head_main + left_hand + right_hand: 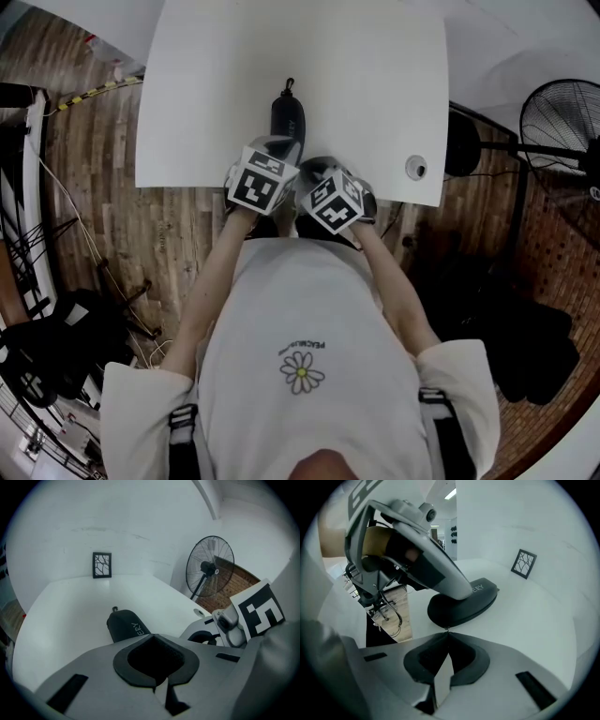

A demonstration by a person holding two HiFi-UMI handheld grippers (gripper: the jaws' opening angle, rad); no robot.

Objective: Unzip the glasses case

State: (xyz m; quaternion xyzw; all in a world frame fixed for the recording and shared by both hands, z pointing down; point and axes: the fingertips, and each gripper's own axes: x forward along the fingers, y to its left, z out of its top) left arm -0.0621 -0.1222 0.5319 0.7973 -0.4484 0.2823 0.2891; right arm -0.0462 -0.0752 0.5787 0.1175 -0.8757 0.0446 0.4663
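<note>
A black zip-up glasses case [287, 114] [123, 626] [464, 606] lies lengthwise on the white table [206, 94], its loop end pointing away from me. Both grippers are at its near end. My left gripper [272, 148] [153, 638] [461, 591] is shut, and its tips rest on top of the case. The near end of the case is hidden behind its jaws. My right gripper [315, 171] [447, 634] is shut at the near rim of the case, with the thin zipper pull [446, 629] pinched at its tips.
A small round white object [415, 168] sits by the table's near right corner. A standing fan [562, 122] [208, 569] is on the wooden floor to the right. A black-framed card [102, 565] [524, 563] stands at the table's far side. Cables and dark gear lie on the floor at left.
</note>
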